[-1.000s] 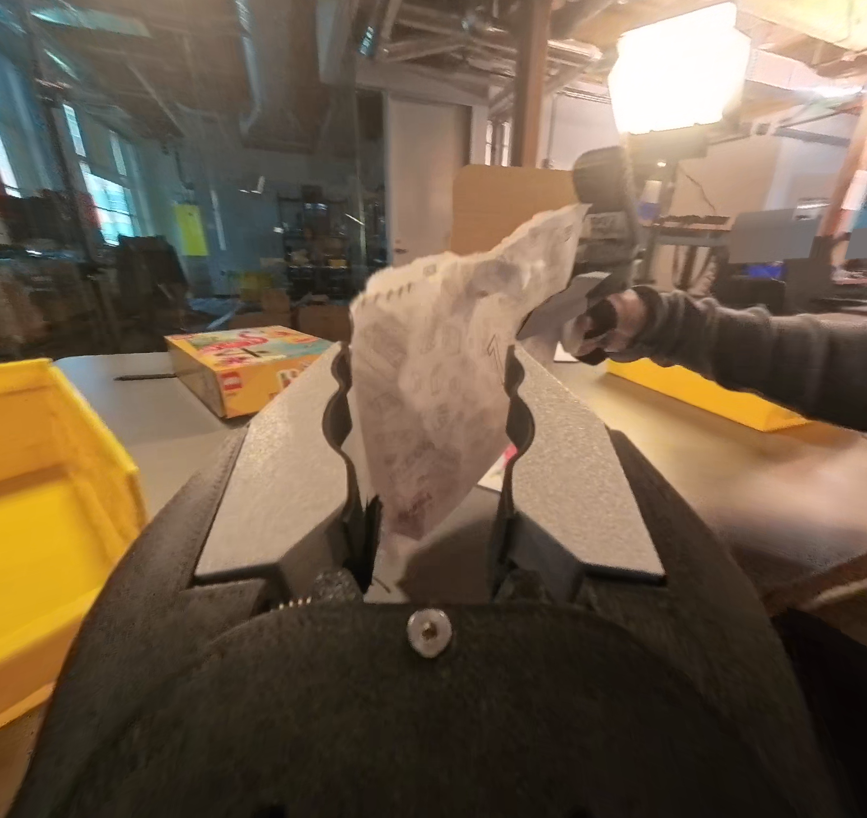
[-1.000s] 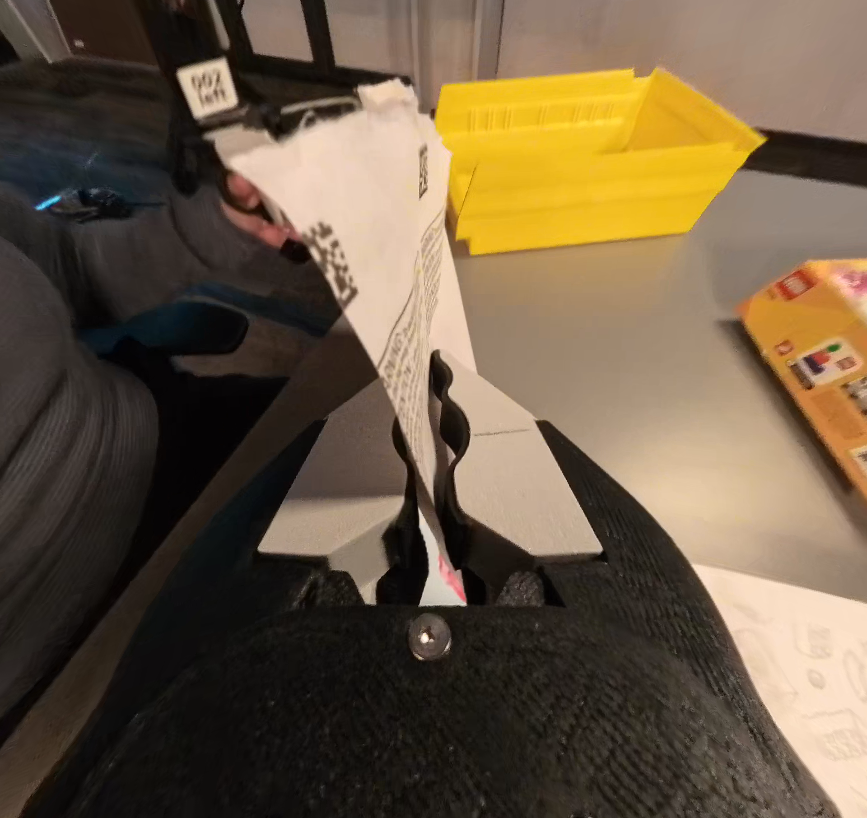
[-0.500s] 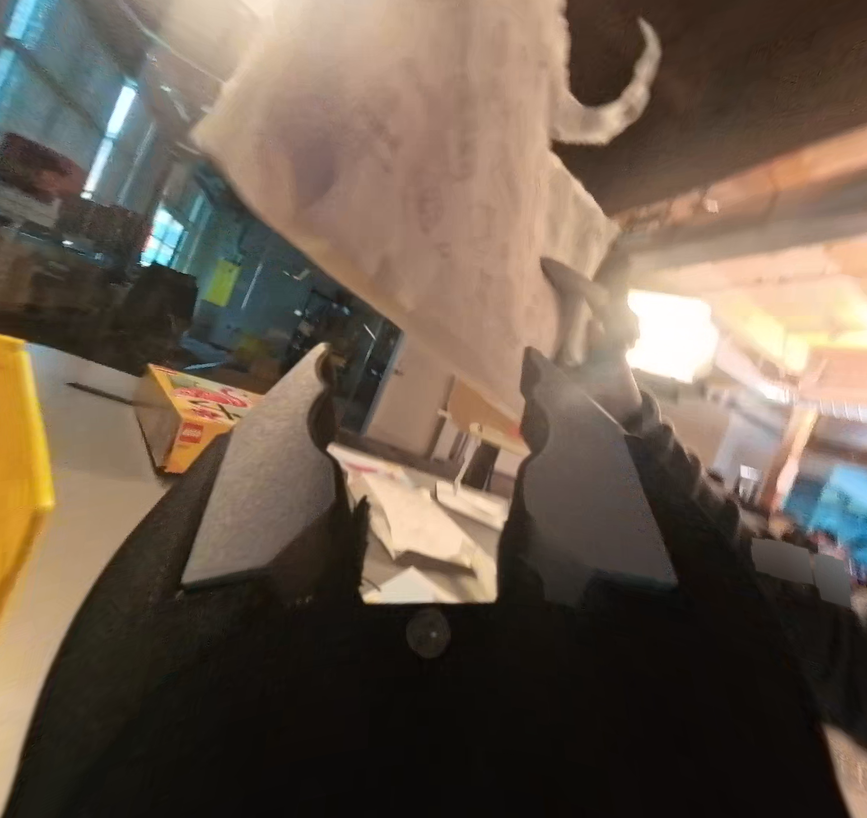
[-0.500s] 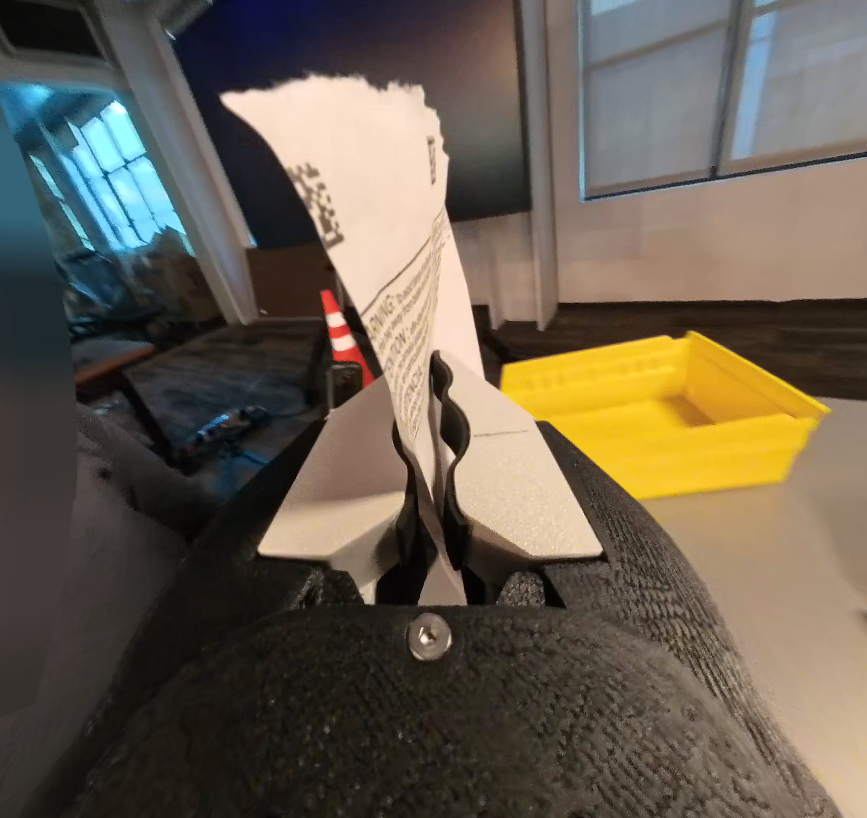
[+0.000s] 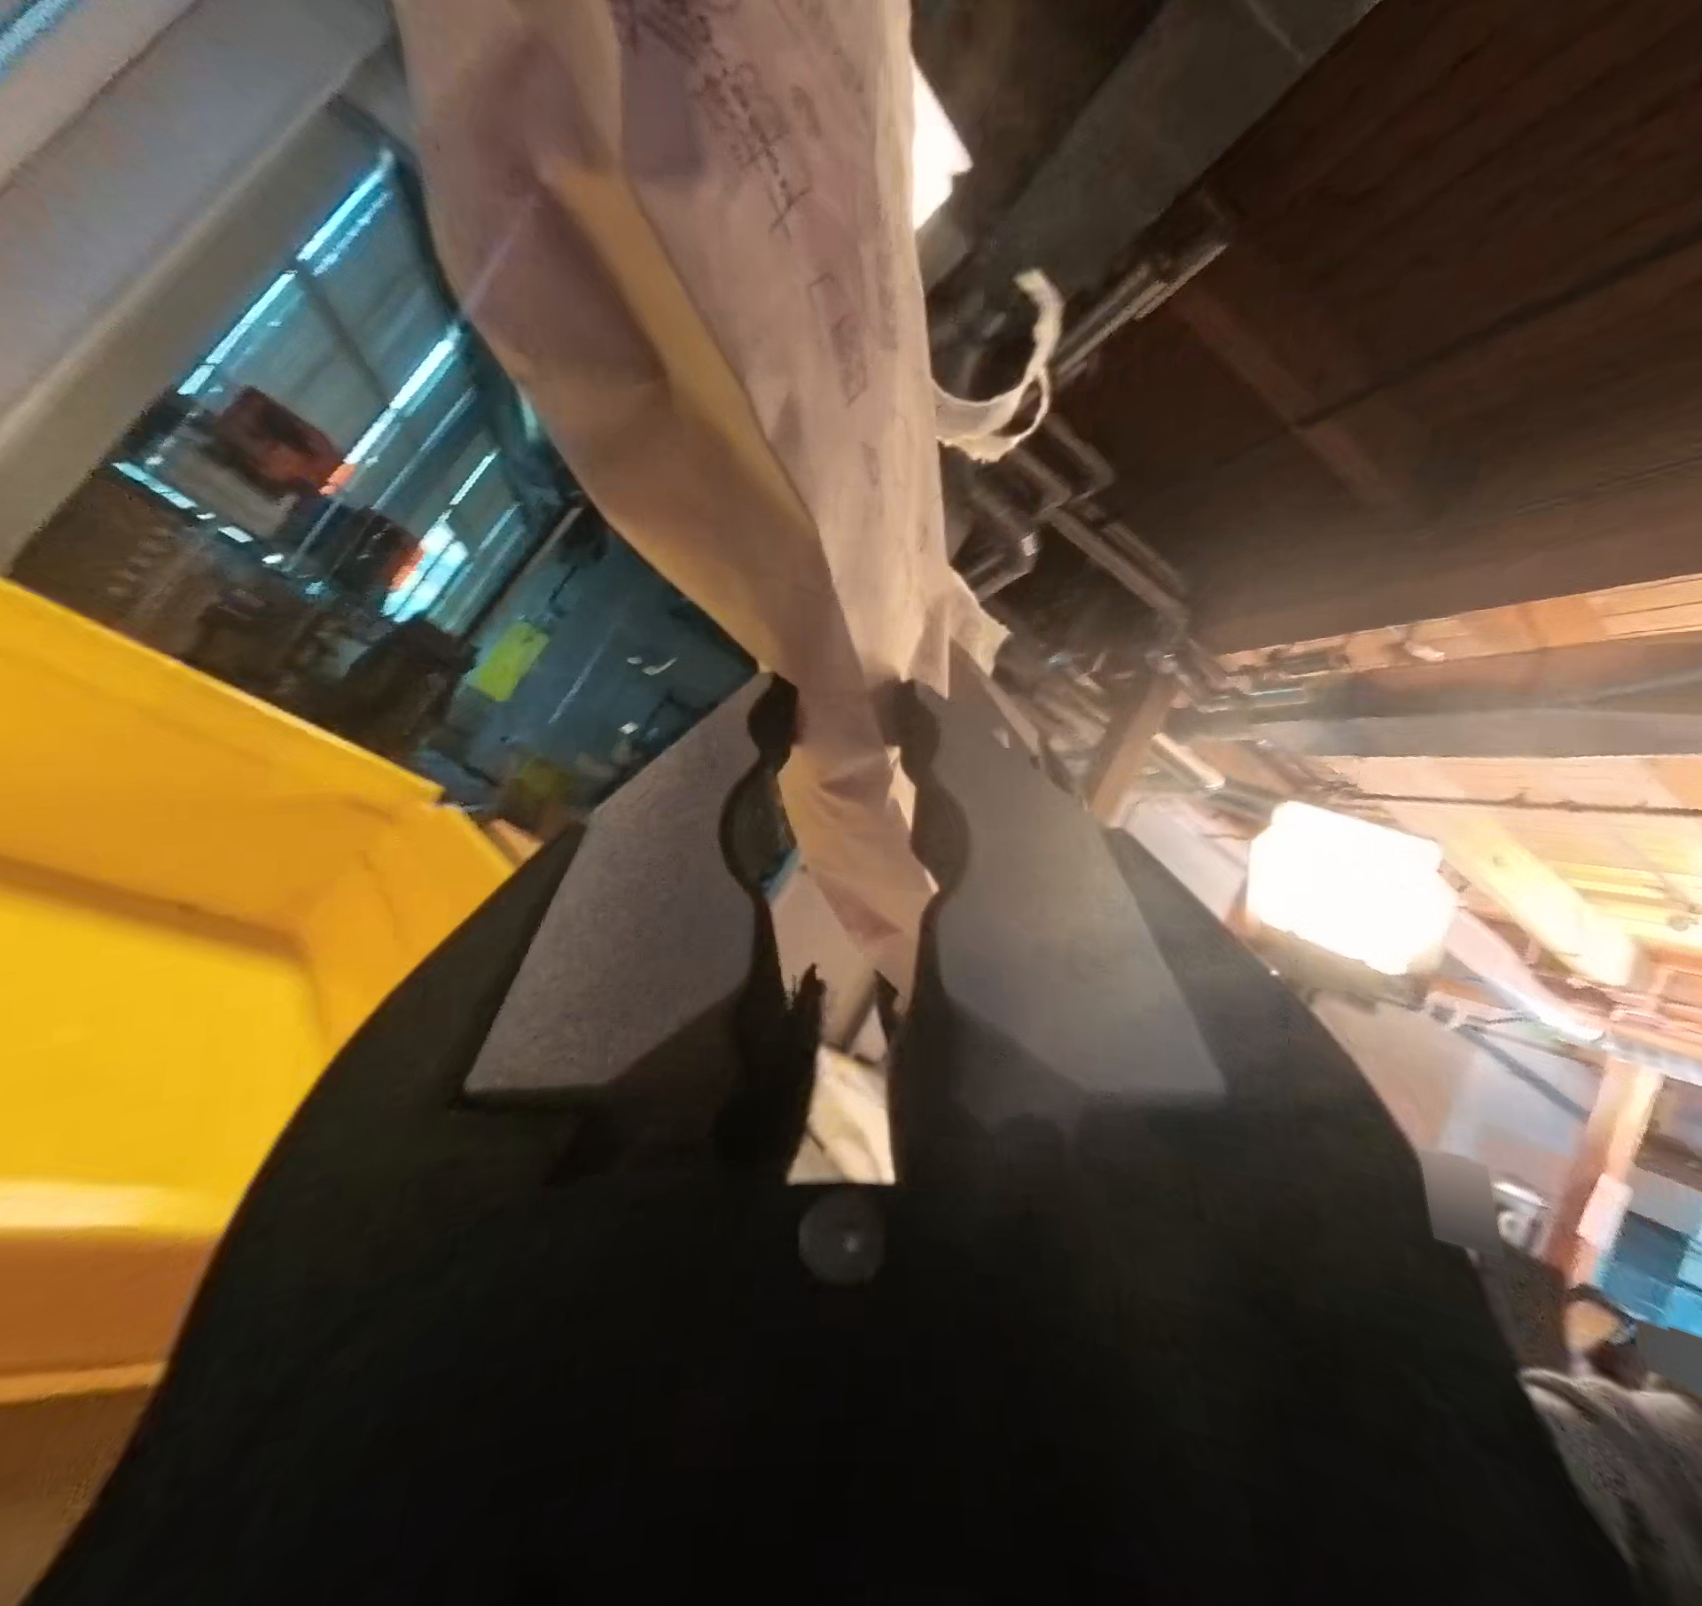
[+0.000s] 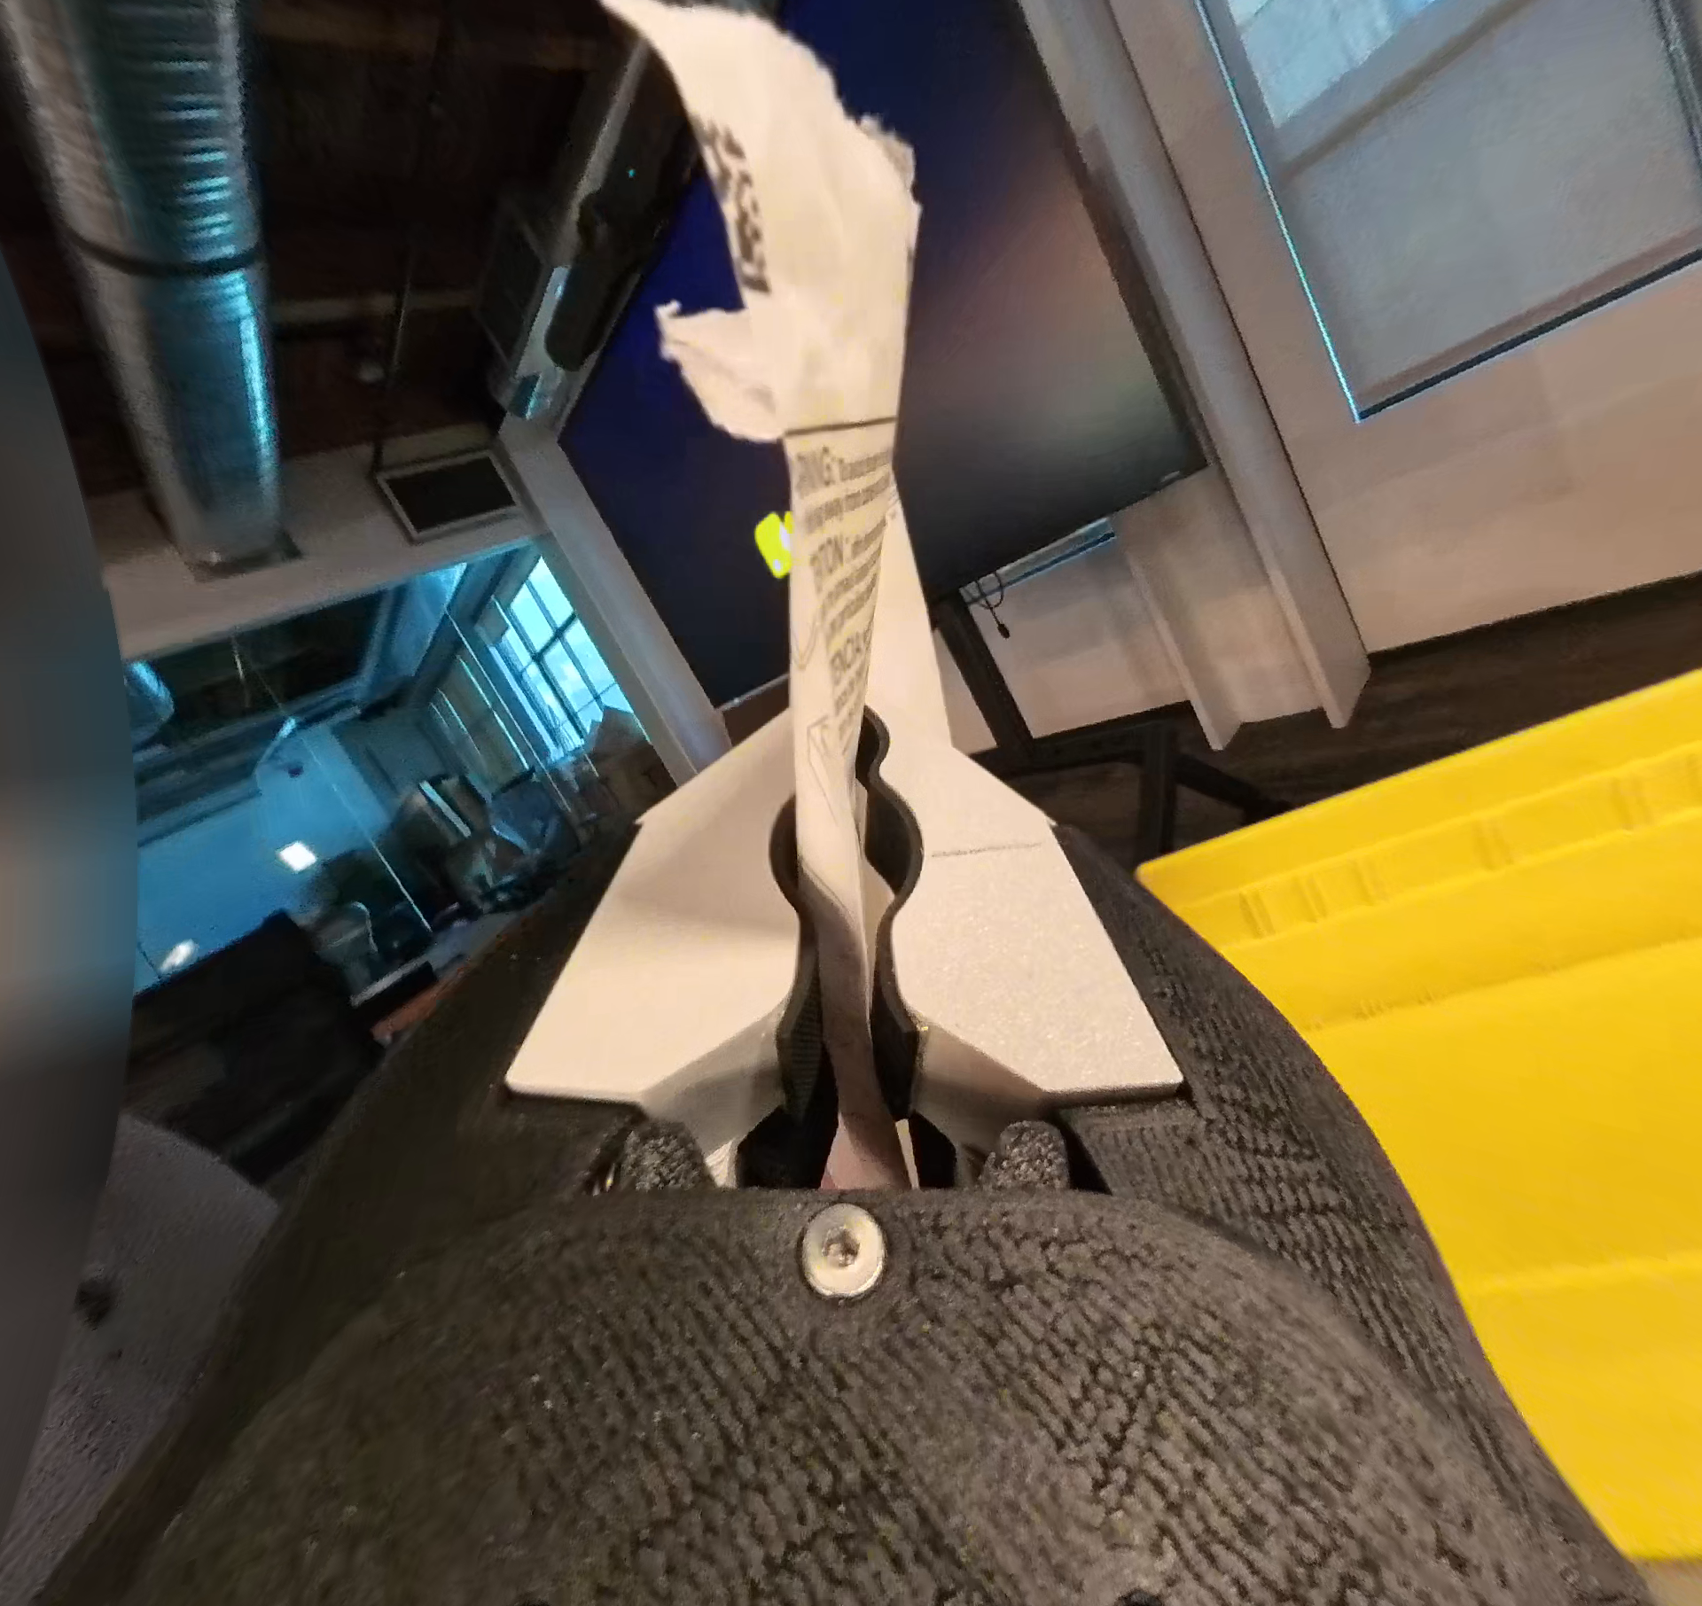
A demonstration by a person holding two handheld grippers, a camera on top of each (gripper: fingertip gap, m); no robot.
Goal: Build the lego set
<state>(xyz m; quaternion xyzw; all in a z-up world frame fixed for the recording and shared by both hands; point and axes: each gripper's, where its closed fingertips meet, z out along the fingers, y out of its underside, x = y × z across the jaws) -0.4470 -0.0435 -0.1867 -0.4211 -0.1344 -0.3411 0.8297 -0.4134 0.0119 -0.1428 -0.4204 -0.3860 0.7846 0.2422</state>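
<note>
My left fingers [image 5: 840, 715] pinch a crumpled, torn white paper bag printed with faint drawings [image 5: 737, 291], raised beside a yellow plastic bin [image 5: 166, 917]. My right fingers [image 6: 833, 788] clamp a torn white printed paper strip [image 6: 833, 549], near another yellow plastic bin [image 6: 1474, 1009].

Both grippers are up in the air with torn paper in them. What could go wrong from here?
1. The left gripper pinches its printed paper piece only by a narrow bunched end; most of it flops free above and might slip out.
2. The right gripper's torn paper strip has ragged, thin edges that could tear further.
3. The left view is blurred, so its grip is hard to verify.
</note>
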